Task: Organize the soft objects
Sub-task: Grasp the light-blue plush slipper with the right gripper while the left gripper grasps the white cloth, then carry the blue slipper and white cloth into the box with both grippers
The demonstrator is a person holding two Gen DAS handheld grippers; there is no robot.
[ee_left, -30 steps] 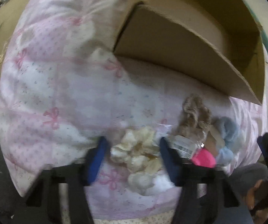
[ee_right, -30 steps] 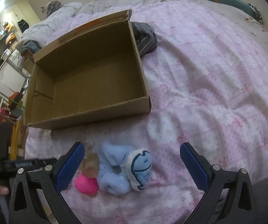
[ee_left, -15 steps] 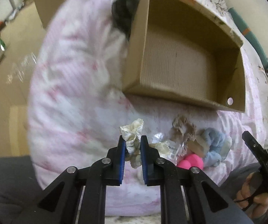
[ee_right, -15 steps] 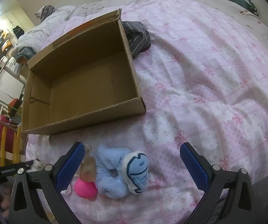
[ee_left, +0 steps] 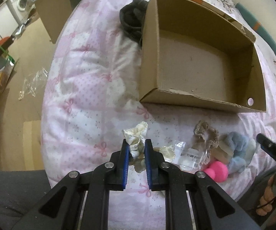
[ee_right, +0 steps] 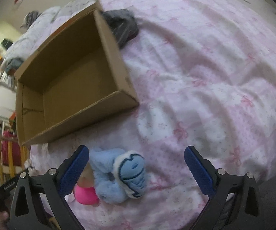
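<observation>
My left gripper is shut on a cream fabric scrunchie and holds it above the pink bedspread. An open empty cardboard box lies ahead to the right; it also shows in the right wrist view. On the bed lie a beige lace scrunchie, a clear packet, a pink rubber toy and a blue plush toy. My right gripper is open above the blue plush toy, with the pink toy by its left finger.
A dark grey garment lies at the box's far left corner, also in the right wrist view. The bed's left edge drops to the floor, where another box and plastic wrap lie.
My left gripper closed on the cream scrunchie and lifted it off the bed. My right gripper tilted and moved closer to the blue plush, still open.
</observation>
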